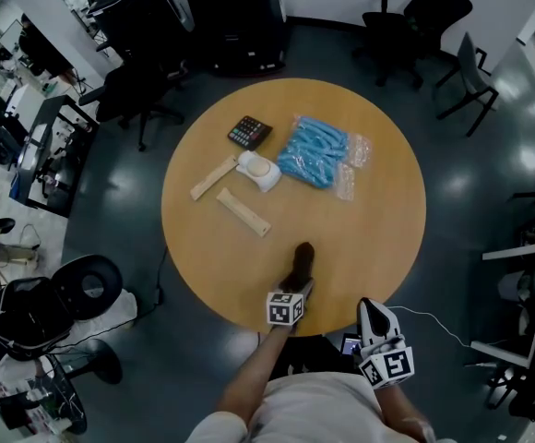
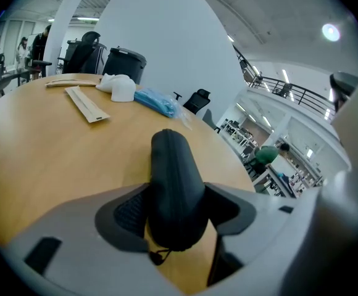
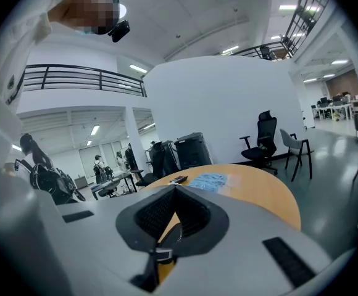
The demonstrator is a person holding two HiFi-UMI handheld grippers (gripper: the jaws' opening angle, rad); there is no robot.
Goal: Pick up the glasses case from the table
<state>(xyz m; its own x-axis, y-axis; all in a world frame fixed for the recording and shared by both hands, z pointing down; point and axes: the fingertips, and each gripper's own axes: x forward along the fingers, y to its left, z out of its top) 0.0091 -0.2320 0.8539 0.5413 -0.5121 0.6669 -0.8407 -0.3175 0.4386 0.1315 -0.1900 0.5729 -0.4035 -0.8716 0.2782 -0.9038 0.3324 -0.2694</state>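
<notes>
The black zip glasses case (image 1: 301, 261) rests on its narrow side near the front edge of the round wooden table (image 1: 378, 210). My left gripper (image 1: 297, 280) reaches over that edge, and the case's near end sits between its jaws. In the left gripper view the case (image 2: 174, 184) fills the gap, with both pads (image 2: 129, 211) against its sides and its zip facing up. My right gripper (image 1: 371, 310) hangs off the table's front right edge, holding nothing. In the right gripper view its jaws (image 3: 176, 190) meet at the tips.
Far across the table lie a black calculator (image 1: 249, 132), a clear bag of blue items (image 1: 318, 150), a white device (image 1: 260, 170) and two pale wooden strips (image 1: 243, 212). Office chairs (image 1: 120, 100) and desks ring the table on a dark floor.
</notes>
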